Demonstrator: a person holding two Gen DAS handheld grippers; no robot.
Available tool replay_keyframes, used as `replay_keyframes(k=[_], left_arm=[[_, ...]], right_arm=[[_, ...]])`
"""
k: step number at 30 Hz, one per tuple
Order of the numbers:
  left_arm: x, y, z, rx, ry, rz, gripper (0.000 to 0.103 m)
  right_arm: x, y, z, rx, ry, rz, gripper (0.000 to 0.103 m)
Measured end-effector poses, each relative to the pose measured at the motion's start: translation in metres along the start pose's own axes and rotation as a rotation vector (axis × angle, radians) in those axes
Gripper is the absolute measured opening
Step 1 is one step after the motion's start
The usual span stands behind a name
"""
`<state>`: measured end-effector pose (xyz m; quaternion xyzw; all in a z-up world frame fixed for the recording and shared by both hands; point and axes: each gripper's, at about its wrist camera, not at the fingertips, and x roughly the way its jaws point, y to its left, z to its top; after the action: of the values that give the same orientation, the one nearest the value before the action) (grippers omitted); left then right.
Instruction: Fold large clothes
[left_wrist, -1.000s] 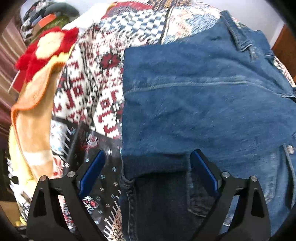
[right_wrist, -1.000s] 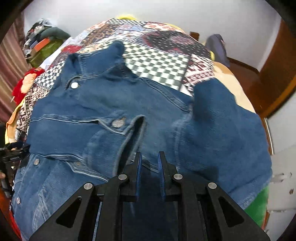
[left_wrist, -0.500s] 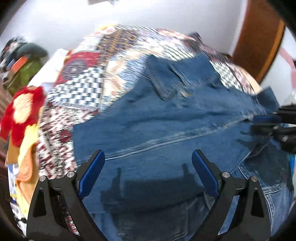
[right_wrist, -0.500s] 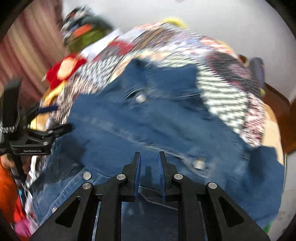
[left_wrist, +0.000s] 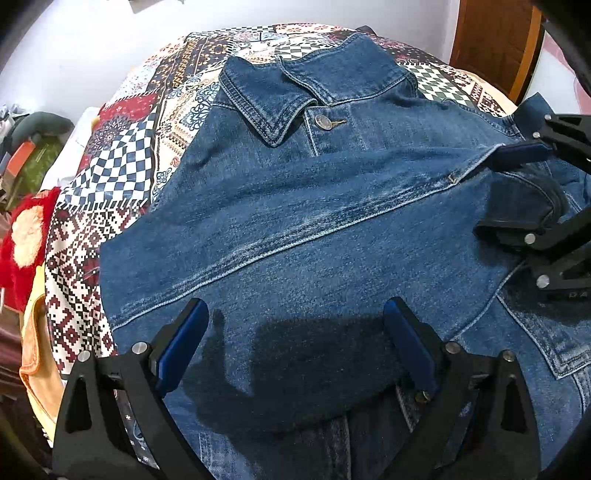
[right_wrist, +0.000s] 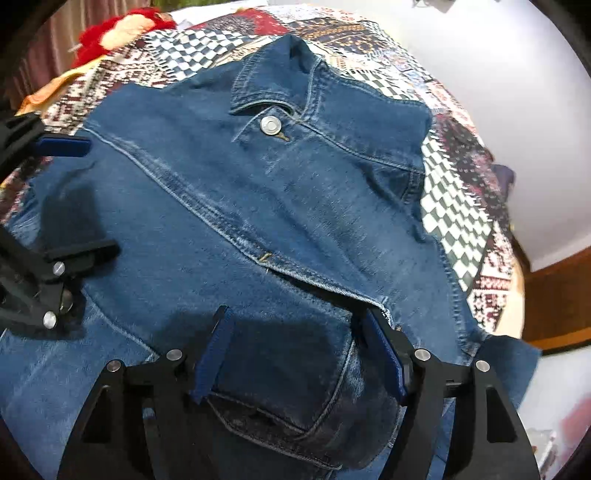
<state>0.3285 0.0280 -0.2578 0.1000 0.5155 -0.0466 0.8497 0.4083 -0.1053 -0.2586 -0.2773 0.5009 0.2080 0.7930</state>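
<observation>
A blue denim jacket (left_wrist: 314, 229) lies front up on the patchwork bedspread (left_wrist: 122, 177), collar and top button at the far end. Both sleeves are folded across the chest. My left gripper (left_wrist: 295, 343) is open and empty, jaws wide, just above the folded left sleeve. My right gripper (right_wrist: 301, 347) is open over the folded sleeve cuff (right_wrist: 295, 387), with cloth lying between its spread fingers but not pinched. The right gripper also shows in the left wrist view (left_wrist: 532, 184), and the left gripper in the right wrist view (right_wrist: 55, 192). The jacket fills the right wrist view (right_wrist: 295, 177).
A red and cream plush item on orange cloth (left_wrist: 26, 236) lies at the bed's left edge. A pile of clothes and bags (left_wrist: 29, 155) sits beyond it. A white wall and a wooden door (left_wrist: 495, 40) stand behind the bed.
My right gripper was shut a second ago; it has swung left across the jacket and opened. The sleeve now lies across the chest. My left gripper stayed open and tilted up toward the collar.
</observation>
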Motion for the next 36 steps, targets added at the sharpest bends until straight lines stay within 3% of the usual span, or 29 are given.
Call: replay_keyframes(k=[5, 11, 17, 23, 29, 36], left_arm=[[-0.009, -0.006, -0.002, 0.006, -0.004, 0.028, 0.097], [-0.036, -0.022, 0.006, 0.026, -0.067, 0.037, 0.096], [-0.073, -0.043, 0.03, 0.029, -0.17, 0.013, 0.097], [-0.089, -0.071, 0.055, 0.052, -0.223, -0.045, 0.097], [-0.079, -0.098, 0.075, 0.071, -0.198, -0.096, 0.1], [-0.029, -0.117, 0.086, 0.052, -0.054, -0.139, 0.1]], right_arm=[[-0.018, -0.01, -0.006, 0.091, -0.021, 0.051, 0.069], [-0.068, -0.041, -0.024, 0.233, -0.139, 0.058, 0.07], [-0.114, -0.098, -0.069, 0.417, -0.233, 0.022, 0.07], [-0.136, -0.157, -0.127, 0.601, -0.26, -0.019, 0.07], [-0.129, -0.21, -0.195, 0.829, -0.216, -0.052, 0.072], [-0.079, -0.248, -0.259, 1.068, -0.141, 0.106, 0.072]])
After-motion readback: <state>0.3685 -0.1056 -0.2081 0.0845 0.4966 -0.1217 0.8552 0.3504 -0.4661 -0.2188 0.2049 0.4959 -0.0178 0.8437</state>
